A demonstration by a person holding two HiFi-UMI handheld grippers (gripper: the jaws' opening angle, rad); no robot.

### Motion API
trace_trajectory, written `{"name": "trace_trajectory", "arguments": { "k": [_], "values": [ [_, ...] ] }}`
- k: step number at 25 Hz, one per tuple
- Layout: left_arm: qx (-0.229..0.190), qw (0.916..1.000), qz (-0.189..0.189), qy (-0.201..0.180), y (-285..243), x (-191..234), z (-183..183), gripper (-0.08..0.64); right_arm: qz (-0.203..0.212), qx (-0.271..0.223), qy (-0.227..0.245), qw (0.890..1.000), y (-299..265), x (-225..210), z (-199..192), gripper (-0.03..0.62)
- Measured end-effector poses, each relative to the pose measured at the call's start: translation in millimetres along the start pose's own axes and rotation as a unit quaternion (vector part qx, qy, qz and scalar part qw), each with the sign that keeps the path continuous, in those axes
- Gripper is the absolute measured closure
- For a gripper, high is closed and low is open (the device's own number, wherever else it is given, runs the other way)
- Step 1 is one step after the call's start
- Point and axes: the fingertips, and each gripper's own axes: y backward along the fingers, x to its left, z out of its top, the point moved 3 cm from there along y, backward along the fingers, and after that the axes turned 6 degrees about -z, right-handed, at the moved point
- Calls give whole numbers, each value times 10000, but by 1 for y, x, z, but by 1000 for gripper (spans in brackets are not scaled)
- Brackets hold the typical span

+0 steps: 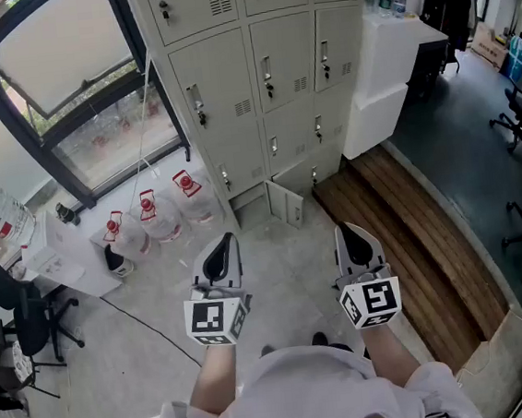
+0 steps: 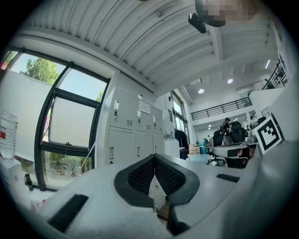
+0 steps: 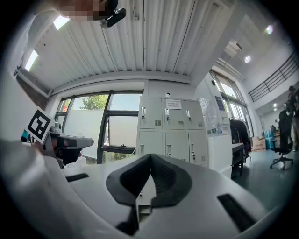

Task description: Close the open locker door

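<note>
Left gripper [image 1: 224,244] and right gripper [image 1: 347,233], jaws closed and empty, well apart from the open locker door [image 1: 288,204], apparently bottom-row; approach low, push its outer face flat.

Three water jugs [image 1: 158,222] stand beneath the window [image 1: 60,62], well apart from a wooden platform [image 1: 416,229].
</note>
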Motion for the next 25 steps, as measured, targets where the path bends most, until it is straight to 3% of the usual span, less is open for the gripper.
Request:
{"name": "trace_trajectory", "arguments": {
  "k": [25],
  "values": [
    [-72,9998,60,193,-18,-19,-3,554,25,75,-209,9998,-7,-36,-10,580]
  ]
}}
